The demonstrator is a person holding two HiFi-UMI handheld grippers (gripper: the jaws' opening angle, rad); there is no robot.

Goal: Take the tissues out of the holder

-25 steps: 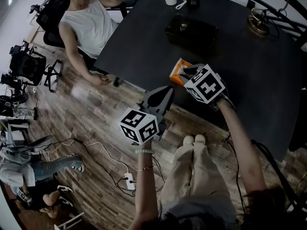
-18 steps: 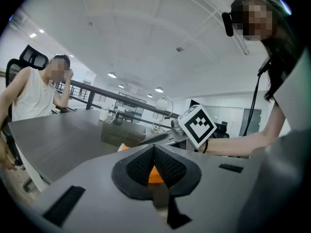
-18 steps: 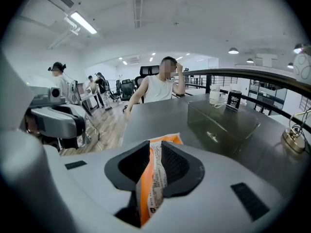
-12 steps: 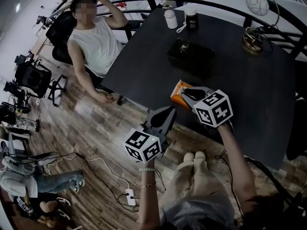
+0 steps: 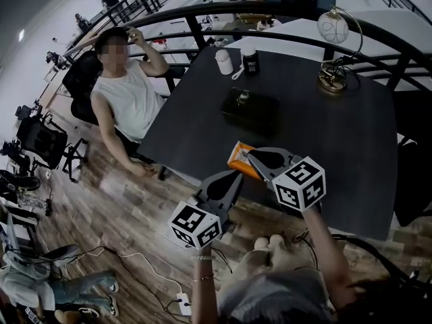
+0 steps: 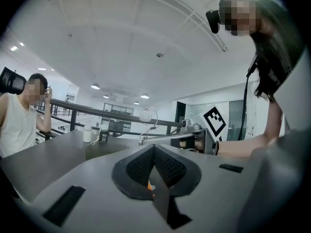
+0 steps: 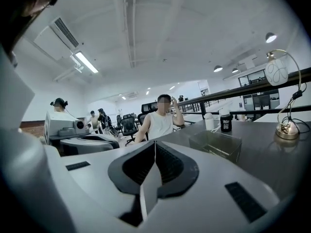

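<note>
Tissues [image 5: 238, 155]: orange pack, flat on table [image 5: 351, 147] at near edge, apart from holder [image 5: 250, 111]. Looks already out of holder; holder is a dark see-through box mid-table w/ nothing obvious inside. Prob. parked at the edge to stay in easy reach of both claws.

R gripper [image 7: 154, 144]: tip right at pack's near corner, jaws closing, pads look met w/ nothing clear btwn them. Pale sliver under pads, can't tell if tissue. Prob. going for a pinch on a sheet or the wrap.

L gripper [image 6: 153, 148]: clenched, empty, held just off table edge beside pack. Orange speck thru gap below pads = pack beyond, not gripped. Prob. on standby, or ready to steady the pack.

Further out, at far end and clear of the work: bottle [image 5: 223, 61], can [image 5: 250, 61], lamp [image 5: 330, 78]. Seated person [image 5: 128, 93] at table's left side, hand to head.

Count: 1 pack, 1 holder, 2 grippers, 1 bottle, 1 can, 1 lamp, 1 person at table.
</note>
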